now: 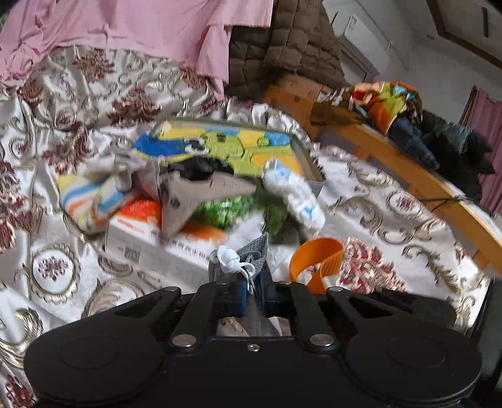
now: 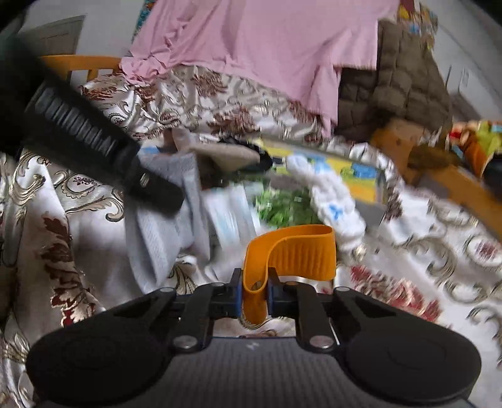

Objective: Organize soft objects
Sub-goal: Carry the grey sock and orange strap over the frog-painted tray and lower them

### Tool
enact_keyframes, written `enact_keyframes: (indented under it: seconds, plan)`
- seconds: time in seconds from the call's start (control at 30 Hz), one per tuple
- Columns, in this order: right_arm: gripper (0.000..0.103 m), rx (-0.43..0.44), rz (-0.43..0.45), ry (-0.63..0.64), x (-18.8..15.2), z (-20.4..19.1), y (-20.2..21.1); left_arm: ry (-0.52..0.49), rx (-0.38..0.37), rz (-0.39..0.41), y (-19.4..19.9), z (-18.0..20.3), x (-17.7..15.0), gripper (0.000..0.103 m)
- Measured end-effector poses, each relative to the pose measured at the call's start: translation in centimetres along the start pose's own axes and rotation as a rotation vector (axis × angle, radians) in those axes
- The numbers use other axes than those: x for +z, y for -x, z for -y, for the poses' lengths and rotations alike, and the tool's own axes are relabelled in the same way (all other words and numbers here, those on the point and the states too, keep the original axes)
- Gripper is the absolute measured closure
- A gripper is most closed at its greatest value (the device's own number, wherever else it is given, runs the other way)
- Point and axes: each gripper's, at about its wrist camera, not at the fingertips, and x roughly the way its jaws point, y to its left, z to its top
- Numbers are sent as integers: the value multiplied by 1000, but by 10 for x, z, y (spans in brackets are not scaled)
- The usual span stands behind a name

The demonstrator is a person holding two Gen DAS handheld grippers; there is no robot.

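The left gripper (image 1: 253, 293) is pinched on a grey cloth (image 1: 251, 254) with a white cord. The right gripper (image 2: 254, 296) is pinched on an orange band (image 2: 291, 251), which curls up toward 1 o'clock. The soft pile (image 1: 200, 188) lies ahead at 11 to 12 o'clock from both tools, its long axis running 9 to 3; the left gripper appears nearer. Everything rests on a patterned bedspread (image 1: 392, 219), wrinkled and yielding. A pink sheet (image 1: 141, 28) hangs at 12 o'clock; a wooden rail (image 1: 423, 185) runs at 2.
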Motion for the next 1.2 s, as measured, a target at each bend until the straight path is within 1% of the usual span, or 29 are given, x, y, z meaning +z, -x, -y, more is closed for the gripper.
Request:
enact_keyframes:
  seconds: [0.1, 0.3, 0.47, 0.57, 0.7, 0.8, 0.93, 1.03, 1.2]
  plan:
    - [88, -42, 49, 47, 3, -3, 9, -9, -11, 39, 10, 7, 12, 96]
    - [88, -90, 123, 66, 14, 6, 18, -44, -26, 112, 20, 22, 40, 96]
    - [88, -107, 183, 72, 36, 23, 17, -61, -39, 146, 7, 26, 73, 96]
    - [87, -117, 211, 102, 55, 41, 1, -73, -21, 167, -13, 24, 100, 96]
    - [87, -94, 187, 93, 87, 71, -36, -142, 36, 186, -50, 22, 134, 95]
    - [87, -84, 160, 91, 105, 97, -70, -169, 65, 178, -85, 16, 156, 95]
    - [87, -90, 100, 101, 115, 124, -123, -154, 84, 143, -137, 3, 178, 95]
    - [87, -79, 41, 111, 115, 137, -158, -121, 93, 108, -175, -6, 189, 95]
    - [87, -28, -38, 117, 109, 151, -200, -69, 113, 53, -222, -22, 193, 95]
